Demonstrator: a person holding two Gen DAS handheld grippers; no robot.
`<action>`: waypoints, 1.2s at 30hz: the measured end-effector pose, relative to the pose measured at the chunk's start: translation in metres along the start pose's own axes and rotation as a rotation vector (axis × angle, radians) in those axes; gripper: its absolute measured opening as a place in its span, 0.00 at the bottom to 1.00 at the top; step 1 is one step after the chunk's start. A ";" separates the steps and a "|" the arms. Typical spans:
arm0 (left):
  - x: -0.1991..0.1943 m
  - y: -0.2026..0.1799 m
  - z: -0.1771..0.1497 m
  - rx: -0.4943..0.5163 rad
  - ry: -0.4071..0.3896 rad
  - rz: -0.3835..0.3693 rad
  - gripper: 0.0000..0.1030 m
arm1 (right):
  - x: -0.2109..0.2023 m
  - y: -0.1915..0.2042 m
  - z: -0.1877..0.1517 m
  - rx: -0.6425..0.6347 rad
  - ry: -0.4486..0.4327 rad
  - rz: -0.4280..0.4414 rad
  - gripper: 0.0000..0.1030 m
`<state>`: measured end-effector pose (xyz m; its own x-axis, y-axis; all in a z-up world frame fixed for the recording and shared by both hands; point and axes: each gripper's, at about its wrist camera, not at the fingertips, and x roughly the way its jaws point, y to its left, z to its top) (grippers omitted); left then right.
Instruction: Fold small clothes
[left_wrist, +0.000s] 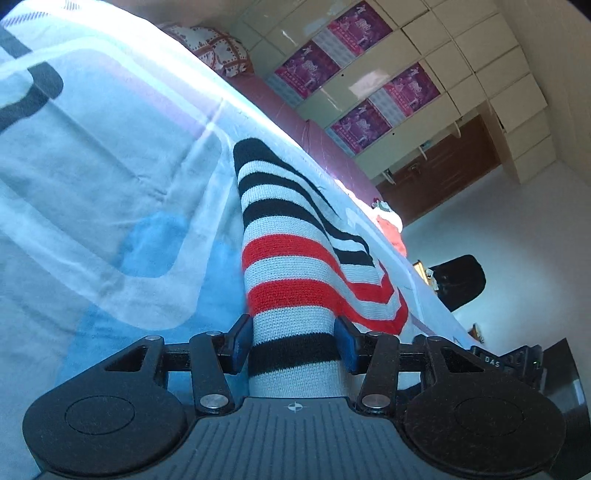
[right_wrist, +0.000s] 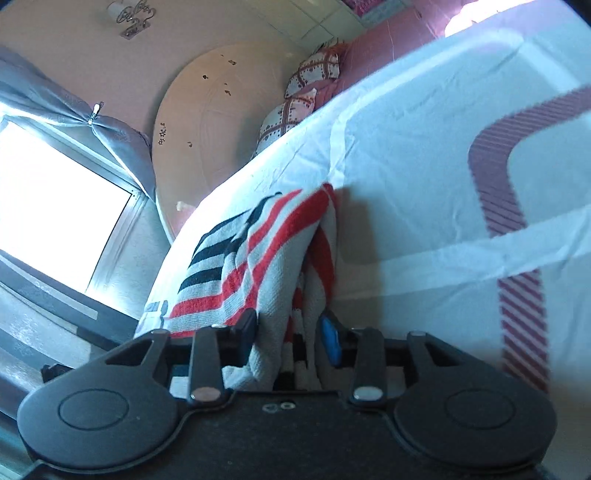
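Note:
A small knitted sweater (left_wrist: 291, 266) with black, red and pale grey stripes lies on the bed sheet (left_wrist: 92, 166). In the left wrist view a striped sleeve or edge runs straight back between my left gripper's (left_wrist: 293, 343) blue pads, which are closed on it. In the right wrist view the sweater (right_wrist: 258, 258) is bunched and folded over on itself. My right gripper (right_wrist: 288, 336) is closed on a gathered fold of it just above the sheet (right_wrist: 424, 166).
The bed has a pale blue and white sheet with dark red striped bands. Patterned pillows (right_wrist: 303, 96) lie at the headboard (right_wrist: 207, 122). A window (right_wrist: 55, 206) is at the left. Cupboards with purple posters (left_wrist: 354, 70) line the far wall.

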<state>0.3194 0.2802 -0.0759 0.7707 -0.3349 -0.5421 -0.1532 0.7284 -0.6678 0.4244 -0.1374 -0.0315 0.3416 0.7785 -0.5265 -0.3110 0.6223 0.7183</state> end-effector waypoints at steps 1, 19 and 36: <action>-0.014 -0.001 -0.004 0.026 -0.012 -0.001 0.46 | -0.011 0.012 -0.002 -0.038 -0.019 -0.016 0.34; -0.050 -0.097 -0.083 0.633 -0.024 0.282 0.46 | 0.027 0.112 -0.101 -0.735 0.058 -0.489 0.00; -0.160 -0.119 -0.133 0.671 -0.218 0.464 1.00 | -0.087 0.127 -0.128 -0.391 -0.156 -0.424 0.98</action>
<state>0.1320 0.1683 0.0226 0.8330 0.1587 -0.5301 -0.1368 0.9873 0.0807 0.2414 -0.1152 0.0473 0.6246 0.4531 -0.6360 -0.4127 0.8830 0.2237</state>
